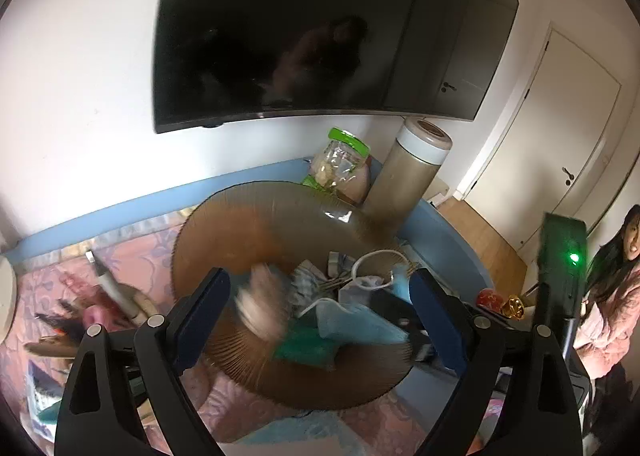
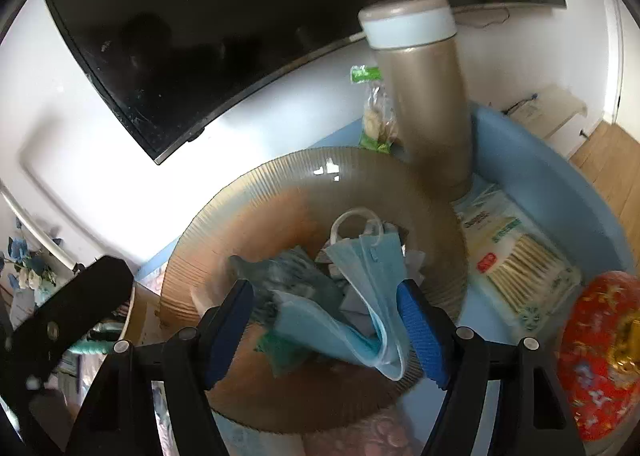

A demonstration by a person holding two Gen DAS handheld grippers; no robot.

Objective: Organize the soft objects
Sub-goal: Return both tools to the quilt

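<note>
Right now the soft things lie heaped in a wide brown ribbed plate that sits on a table with a blue rim and a pink flowered cloth. Uppermost is a blue face mask, folded over itself, its white ear loop arching up behind it; beside it are a grey-green rag, a blurred pale bundle, and a green sponge-like piece at the near edge. Judge all of these to be featherlight, limp and unbreakable: they will sag and slip if pinched by a corner, so take the mask across its folded middle, through several layers, rather than by the thin loop. Your right gripper has its blue pads apart; the mask hangs just inside the right-hand pad, touching or nearly so, but it is not squeezed. Your left gripper also stands wide open over the pile, clamped on nothing. Around the plate stand a tall beige flask, a clear jar with a green lid, a pack of cotton swabs and a red patterned tin. A dark television hangs on the wall, and a person stands at the right.
</note>
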